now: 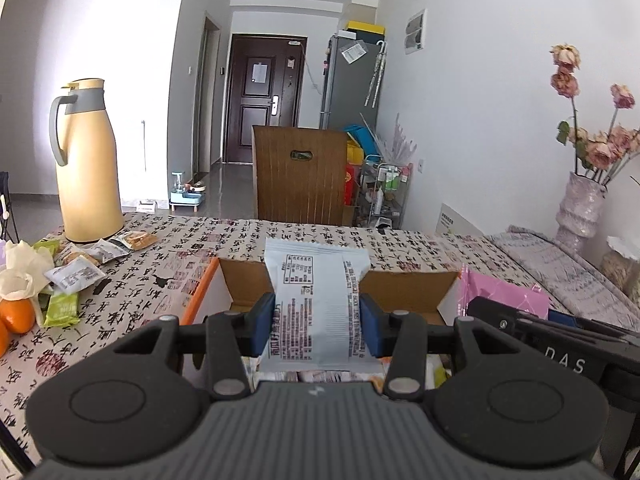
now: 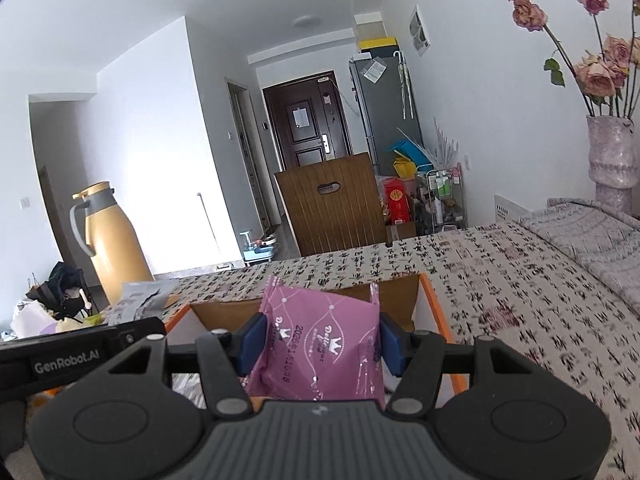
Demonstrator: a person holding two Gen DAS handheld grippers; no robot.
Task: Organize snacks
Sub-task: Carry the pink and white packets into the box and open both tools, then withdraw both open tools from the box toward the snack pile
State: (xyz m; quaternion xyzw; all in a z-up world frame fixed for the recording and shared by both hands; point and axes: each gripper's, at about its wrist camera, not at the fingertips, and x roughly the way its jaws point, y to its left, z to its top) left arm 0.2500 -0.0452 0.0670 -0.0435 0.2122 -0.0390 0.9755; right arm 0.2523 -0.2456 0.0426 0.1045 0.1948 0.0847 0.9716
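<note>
My left gripper [image 1: 317, 322] is shut on a pale blue-grey snack packet [image 1: 316, 280] with black print, held over an open cardboard box [image 1: 404, 284] with an orange outer side. My right gripper [image 2: 320, 344] is shut on a pink snack packet [image 2: 320, 340], held above the same box [image 2: 400, 292]. The pink packet [image 1: 500, 292] and the right gripper's black body [image 1: 560, 336] show at the right of the left wrist view. A heap of loose snack packets [image 1: 80, 260] lies on the table at the left. Some wrappers show inside the box beneath the left packet.
A tan thermos jug [image 1: 86, 160] stands at the table's far left. Oranges [image 1: 16, 314] and crumpled tissue lie near the snack heap. A vase of dried roses [image 2: 610, 152] stands at the right. A wooden chair back [image 1: 300, 176] rises behind the patterned tablecloth [image 1: 400, 248].
</note>
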